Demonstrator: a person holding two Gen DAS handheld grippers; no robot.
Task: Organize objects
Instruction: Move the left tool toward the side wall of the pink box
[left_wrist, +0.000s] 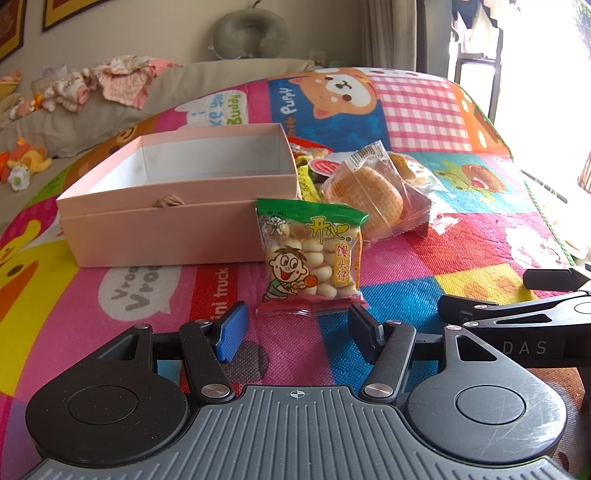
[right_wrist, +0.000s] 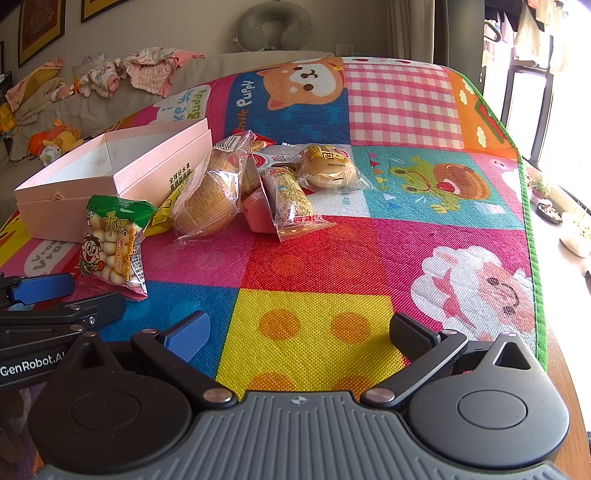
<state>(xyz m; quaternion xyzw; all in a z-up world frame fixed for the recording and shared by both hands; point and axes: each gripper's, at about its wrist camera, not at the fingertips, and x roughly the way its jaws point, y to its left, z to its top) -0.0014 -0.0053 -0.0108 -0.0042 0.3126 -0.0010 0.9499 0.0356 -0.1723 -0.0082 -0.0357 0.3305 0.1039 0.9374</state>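
A woven plastic mat (right_wrist: 314, 258), printed in bright cartoon squares, is filling most of both views; its coarse ribbed weave is showing plainly in the yellow patch at lower centre of the right wrist view; at the left of centre a pink cardboard box (left_wrist: 177, 206) is sitting open, rectangular and matte, its white inside bare, a small fabric bow on the near wall; just right of the box a glossy packet of small round biscuits (left_wrist: 312, 258), green-topped with a cartoon boy, is lying flat on the mat, its crimped lower edge reaching toward the left gripper (left_wrist: 295, 328); that gripper is standing wide with nothing between its ribbed pads, one blue and one black; behind the packet a clear crinkled wrapper is holding a round golden bun (left_wrist: 365, 199), leaning on the heap; in the right wrist view, at upper centre, a second wrapped bun (right_wrist: 328, 170) is lying flat, and a long cylindrical grain bar (right_wrist: 291, 199) in clear film is slanting beside it; a yellow packet (right_wrist: 162, 210) is peeking out by the box, though what it holds is hard to make out; the right gripper (right_wrist: 299, 336) is hanging spread to its widest above the yellow square, holding nothing; a grey U-shaped neck pillow (right_wrist: 275, 24) is resting at top centre against the wall, above a beige sofa (right_wrist: 110, 107) strewn with soft crumpled cloths
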